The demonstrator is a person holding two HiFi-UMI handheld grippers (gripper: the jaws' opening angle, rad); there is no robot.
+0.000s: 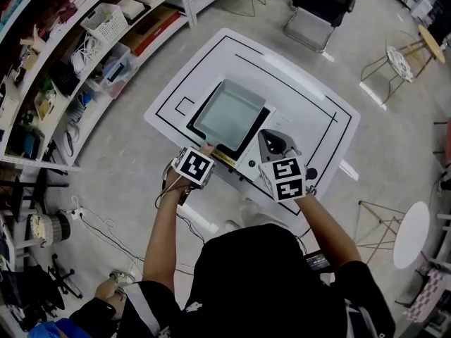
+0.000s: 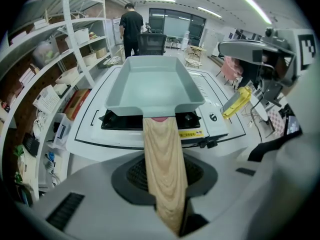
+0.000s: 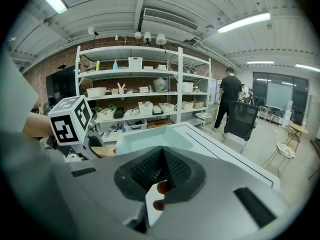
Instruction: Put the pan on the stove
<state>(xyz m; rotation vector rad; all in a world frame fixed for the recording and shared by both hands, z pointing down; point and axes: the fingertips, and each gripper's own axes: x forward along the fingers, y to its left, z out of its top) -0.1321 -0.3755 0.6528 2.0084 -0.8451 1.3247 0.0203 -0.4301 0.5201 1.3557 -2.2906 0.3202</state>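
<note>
A square grey-green pan (image 1: 227, 111) with a pale wooden handle (image 2: 162, 169) lies over the black burner (image 2: 112, 120) of the white stove (image 1: 246, 164). I cannot tell whether it rests on the grate. My left gripper (image 1: 204, 153) is at the stove's near left edge. It is shut on the handle, which runs straight out between its jaws toward the pan (image 2: 152, 84). Level with the stove's right front corner, my right gripper (image 1: 278, 146) has its pads together in a V with nothing between them (image 3: 161, 166). The right gripper view catches the pan's (image 3: 145, 139) rim past the jaws.
The stove stands on a white table (image 1: 310, 97) marked with black lines. Shelving (image 1: 70, 55) packed with boxes and baskets runs along the left. A black chair (image 1: 320, 2) is beyond the table, and a person (image 2: 132, 26) stands near it. White stools (image 1: 411, 234) are at the right.
</note>
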